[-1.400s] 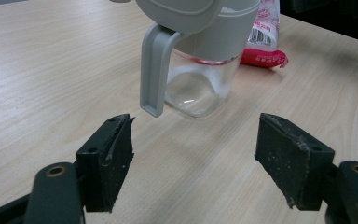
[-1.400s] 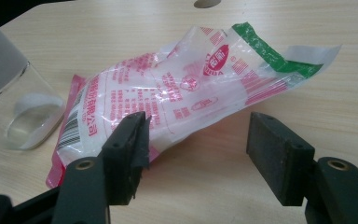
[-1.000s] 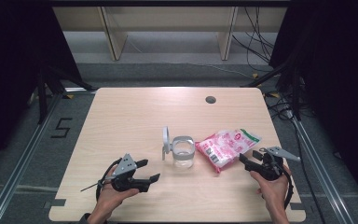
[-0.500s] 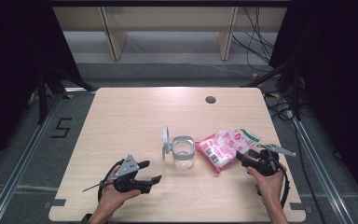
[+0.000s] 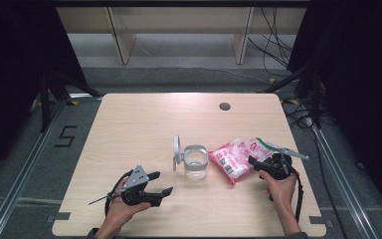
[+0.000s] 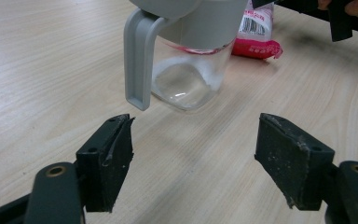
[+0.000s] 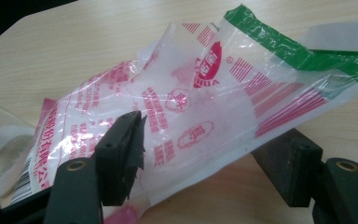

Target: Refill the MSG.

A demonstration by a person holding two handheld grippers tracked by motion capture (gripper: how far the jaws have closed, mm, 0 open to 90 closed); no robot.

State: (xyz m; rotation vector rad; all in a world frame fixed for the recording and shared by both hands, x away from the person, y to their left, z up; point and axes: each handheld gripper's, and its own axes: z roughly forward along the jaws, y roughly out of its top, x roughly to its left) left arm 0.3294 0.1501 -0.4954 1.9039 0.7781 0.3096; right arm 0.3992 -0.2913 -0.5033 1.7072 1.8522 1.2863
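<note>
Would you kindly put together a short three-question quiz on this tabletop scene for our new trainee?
1. True or false: the right gripper has its jaws open around the pink and white printed plastic bag.
2. Which thing stands nearest ahead of the left gripper? A) a metal bowl B) the clear glass jar with a grey plastic handle and hinged lid C) a cardboard box
3. Fill in: the jar's lid is ____.

Key:
1. True: the bag lies between the spread jaws, not yet pinched.
2. B
3. open, tipped up beside the mouth
</note>
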